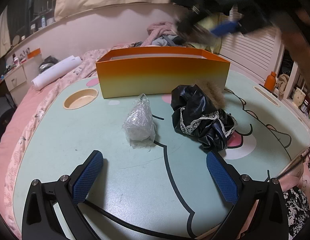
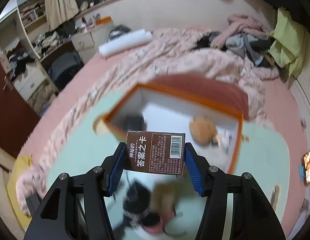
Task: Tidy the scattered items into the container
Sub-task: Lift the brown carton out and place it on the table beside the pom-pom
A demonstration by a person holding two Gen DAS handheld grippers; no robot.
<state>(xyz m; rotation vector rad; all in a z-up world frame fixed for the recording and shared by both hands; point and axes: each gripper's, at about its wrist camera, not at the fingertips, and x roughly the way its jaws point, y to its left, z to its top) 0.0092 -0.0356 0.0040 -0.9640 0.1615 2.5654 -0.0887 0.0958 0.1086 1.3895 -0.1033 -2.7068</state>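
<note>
An orange box (image 1: 162,76) stands at the far side of the mint lap table (image 1: 95,140). A crumpled clear plastic bag (image 1: 140,123) and a black lace-trimmed scrunchie with a fur tuft (image 1: 200,116) lie in front of it. My left gripper (image 1: 155,172) is open and empty, low over the table near them. My right gripper (image 2: 155,160) is shut on a brown card box (image 2: 155,153), held high above the orange box (image 2: 236,140); it shows blurred in the left wrist view (image 1: 222,29). A tan fluffy item (image 2: 202,131) and a dark item (image 2: 135,122) lie inside the box.
The table sits on a pink bed (image 2: 95,74) with a rumpled quilt, a white paper roll (image 1: 57,72) and a clothes pile (image 2: 242,38). A round cup recess (image 1: 81,99) is at the table's left. Shelves stand at both sides.
</note>
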